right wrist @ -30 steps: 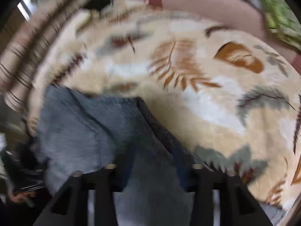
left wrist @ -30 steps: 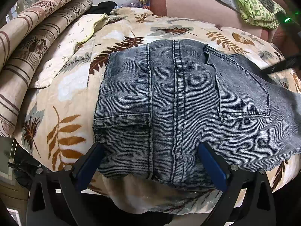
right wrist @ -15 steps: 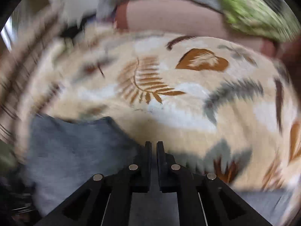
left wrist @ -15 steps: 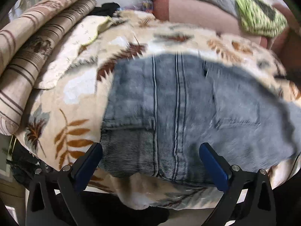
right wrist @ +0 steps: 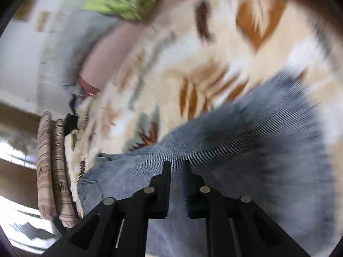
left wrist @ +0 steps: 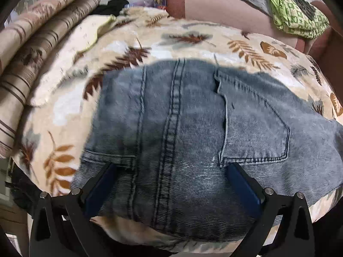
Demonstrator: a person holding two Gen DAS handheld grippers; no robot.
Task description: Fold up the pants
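Observation:
Grey-blue denim pants lie seat up on a leaf-print blanket, waistband toward the near edge. My left gripper is open, its blue-padded fingers spread over the waistband, touching the cloth near the back pocket. In the blurred, tilted right wrist view, my right gripper is shut on a fold of the pants and holds the leg cloth up above the blanket.
Striped rolled bedding lies along the left. A pink bolster and a green patterned cloth sit at the back. The bed's near edge drops off just under my left gripper.
My left gripper moved forward onto the waistband. My right gripper closed on the pants leg, then swung and rolled with the cloth in it.

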